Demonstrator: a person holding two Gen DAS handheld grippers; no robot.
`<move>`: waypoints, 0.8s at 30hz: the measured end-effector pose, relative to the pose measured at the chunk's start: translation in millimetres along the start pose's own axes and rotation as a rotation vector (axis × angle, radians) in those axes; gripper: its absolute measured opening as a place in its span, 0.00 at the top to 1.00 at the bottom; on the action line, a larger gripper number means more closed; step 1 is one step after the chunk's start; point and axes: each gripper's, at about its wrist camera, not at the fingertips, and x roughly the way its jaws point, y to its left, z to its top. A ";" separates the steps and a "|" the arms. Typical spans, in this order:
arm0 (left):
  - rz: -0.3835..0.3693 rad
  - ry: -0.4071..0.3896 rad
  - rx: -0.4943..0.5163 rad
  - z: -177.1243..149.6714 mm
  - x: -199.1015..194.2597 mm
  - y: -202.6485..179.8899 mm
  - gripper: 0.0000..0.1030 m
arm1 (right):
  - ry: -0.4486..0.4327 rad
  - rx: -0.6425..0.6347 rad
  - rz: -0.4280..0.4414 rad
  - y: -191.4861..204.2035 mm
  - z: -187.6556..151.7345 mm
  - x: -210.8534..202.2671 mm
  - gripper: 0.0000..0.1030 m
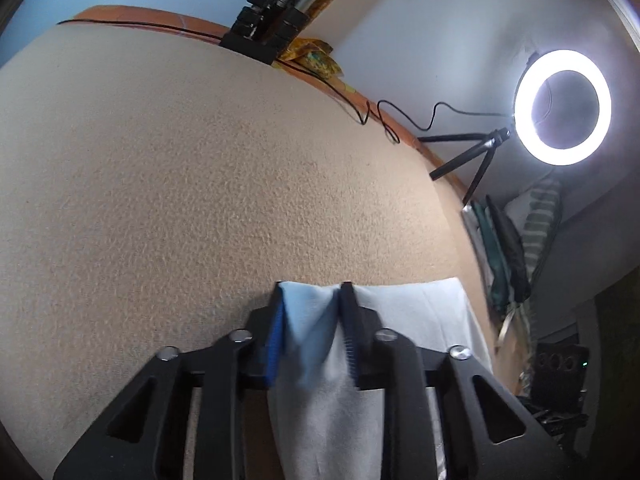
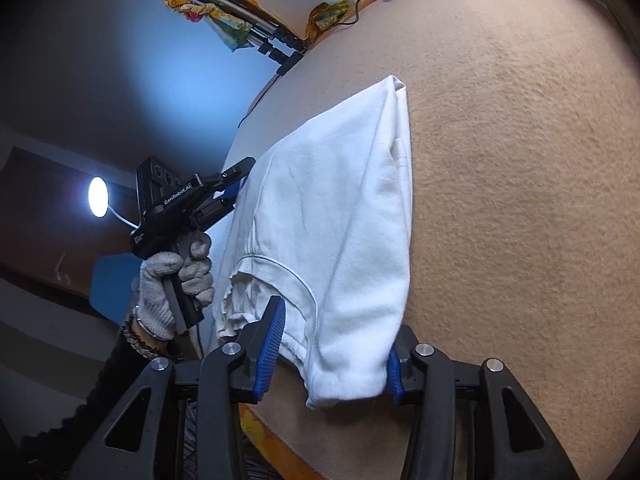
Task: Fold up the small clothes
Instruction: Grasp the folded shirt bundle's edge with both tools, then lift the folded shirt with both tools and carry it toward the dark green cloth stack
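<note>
garment: white garment (image 2: 332, 216) lies folded lengthwise on the beige table cover (image 2: 520, 160), near the table's edge; one end by the right gripper, opposite end by the left.
left gripper: left gripper (image 1: 310, 312) has narrow jaws, pads pinching a bunched fold of the garment (image 1: 316, 360); cloth rises between the blue pads. Also in right wrist view (image 2: 236, 184) at the garment's left edge, held by a gloved hand (image 2: 176, 280).
right gripper: right gripper (image 2: 336, 344) has jaws moderately wide, straddling the waistband end; pads beside the cloth, can't tell if they press.
background: ring light (image 1: 562, 106) on small tripod, cable (image 1: 400, 120) along the far edge.
</note>
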 end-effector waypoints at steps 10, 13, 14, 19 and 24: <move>0.191 -0.076 0.287 -12.4 -6.2 -51.8 0.92 | -0.024 -0.179 -0.243 32.2 -4.9 7.0 0.88; 0.250 -0.120 0.381 -19.1 -13.2 -69.0 0.92 | -0.041 -0.309 -0.370 53.5 -10.1 12.7 0.89; 0.265 -0.137 0.403 -21.0 -17.4 -73.1 0.92 | -0.047 -0.333 -0.395 57.4 -10.8 13.5 0.90; 0.302 -0.199 0.480 -29.6 -33.0 -88.9 0.92 | -0.074 -0.440 -0.502 77.3 -15.2 15.8 0.90; 0.303 -0.238 0.511 -36.3 -45.7 -99.3 0.92 | -0.103 -0.498 -0.561 92.2 -16.6 15.5 0.91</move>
